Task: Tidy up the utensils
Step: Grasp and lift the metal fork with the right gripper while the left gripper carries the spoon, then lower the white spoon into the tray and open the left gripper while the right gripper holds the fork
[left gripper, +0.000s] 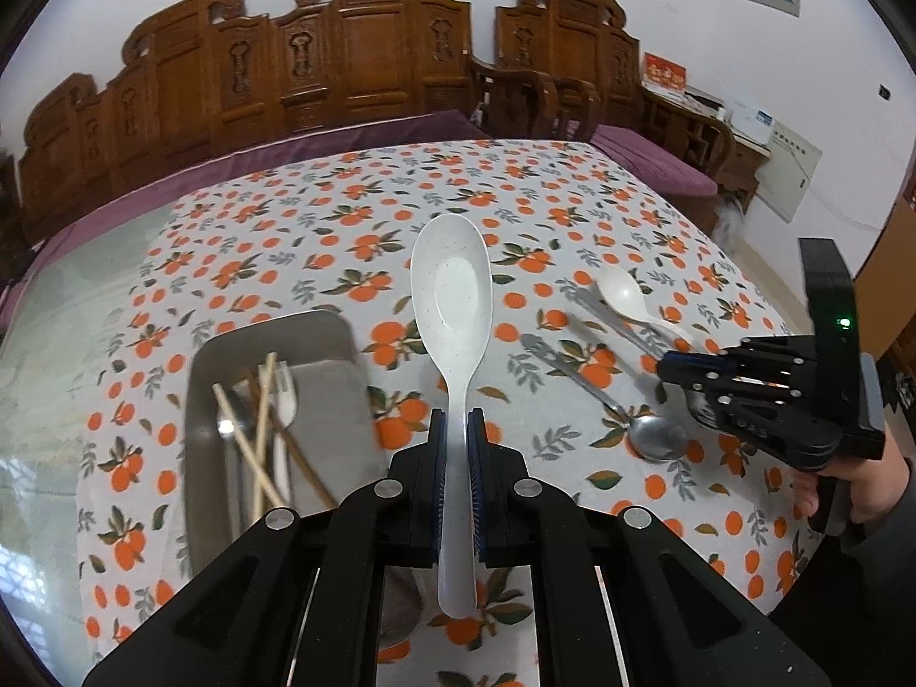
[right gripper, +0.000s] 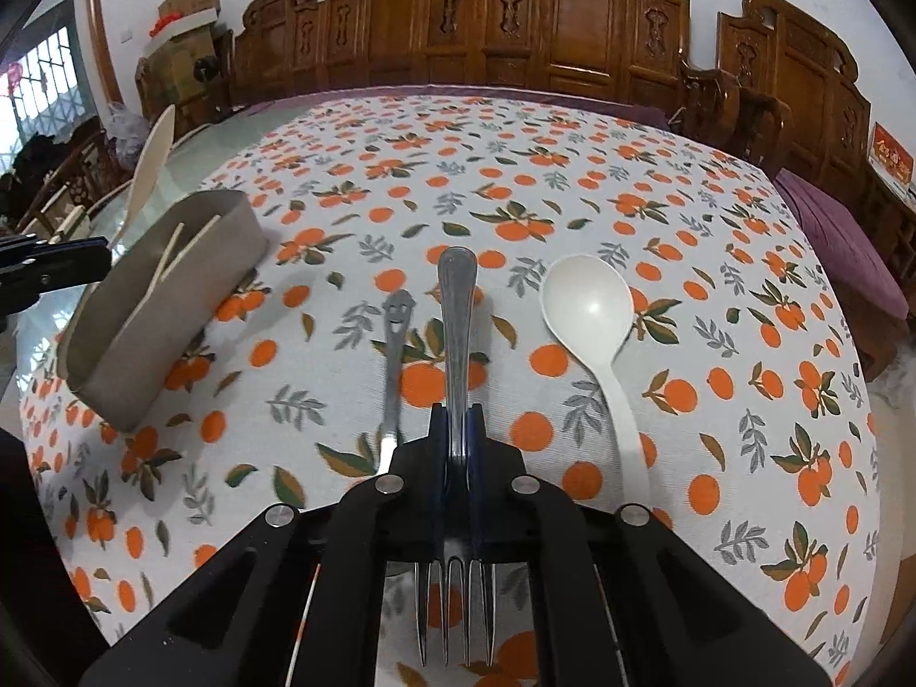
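Note:
My left gripper (left gripper: pixel 456 429) is shut on the handle of a large white speckled rice spoon (left gripper: pixel 452 286), held above the table with its bowl pointing away. To its left stands a grey utensil tray (left gripper: pixel 275 338) holding chopsticks, a white fork and a metal spoon. My right gripper (right gripper: pixel 457 429) is shut on a metal fork (right gripper: pixel 456 309), tines toward the camera. A small metal spoon with a smiley handle (right gripper: pixel 394 338) and a white plastic spoon (right gripper: pixel 589 309) lie on the cloth beside it. The right gripper (left gripper: pixel 672 369) also shows at the right of the left wrist view.
A tablecloth printed with oranges (right gripper: pixel 572 183) covers the table, with bare glass at its left edge (left gripper: pixel 68 309). Carved wooden chairs (left gripper: pixel 366 51) with purple cushions ring the far side. A person's hand (left gripper: pixel 847 486) holds the right gripper.

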`<state>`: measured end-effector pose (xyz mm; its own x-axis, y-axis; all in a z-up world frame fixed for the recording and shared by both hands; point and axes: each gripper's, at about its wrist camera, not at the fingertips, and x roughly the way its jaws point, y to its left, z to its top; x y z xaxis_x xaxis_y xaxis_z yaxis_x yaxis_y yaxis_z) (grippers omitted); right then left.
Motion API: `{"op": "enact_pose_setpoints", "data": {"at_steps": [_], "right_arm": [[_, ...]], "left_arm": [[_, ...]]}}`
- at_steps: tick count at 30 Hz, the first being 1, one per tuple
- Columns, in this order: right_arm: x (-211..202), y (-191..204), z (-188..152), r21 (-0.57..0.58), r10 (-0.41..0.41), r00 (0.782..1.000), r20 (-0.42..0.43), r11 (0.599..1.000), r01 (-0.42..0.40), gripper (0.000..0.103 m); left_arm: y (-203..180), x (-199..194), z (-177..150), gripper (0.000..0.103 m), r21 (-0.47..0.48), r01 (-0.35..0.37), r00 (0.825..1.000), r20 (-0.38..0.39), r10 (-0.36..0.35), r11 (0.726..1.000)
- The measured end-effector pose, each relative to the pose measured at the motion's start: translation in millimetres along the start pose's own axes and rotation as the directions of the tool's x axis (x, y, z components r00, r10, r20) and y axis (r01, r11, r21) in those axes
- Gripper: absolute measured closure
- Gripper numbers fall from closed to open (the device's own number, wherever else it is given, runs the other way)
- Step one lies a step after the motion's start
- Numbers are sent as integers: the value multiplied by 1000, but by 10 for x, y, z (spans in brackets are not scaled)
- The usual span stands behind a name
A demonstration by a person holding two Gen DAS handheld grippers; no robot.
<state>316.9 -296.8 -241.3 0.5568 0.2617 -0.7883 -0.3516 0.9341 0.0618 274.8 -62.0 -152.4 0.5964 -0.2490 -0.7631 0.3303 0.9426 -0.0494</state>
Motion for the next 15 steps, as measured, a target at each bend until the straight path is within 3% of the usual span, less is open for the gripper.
{"op": "enact_pose_setpoints", "data": {"at_steps": [15], "right_arm": [[-190, 324, 83, -38, 44, 997, 56, 998, -42, 95]], "left_arm": [[476, 59, -172, 96, -75, -88, 995, -45, 85, 993]]}}
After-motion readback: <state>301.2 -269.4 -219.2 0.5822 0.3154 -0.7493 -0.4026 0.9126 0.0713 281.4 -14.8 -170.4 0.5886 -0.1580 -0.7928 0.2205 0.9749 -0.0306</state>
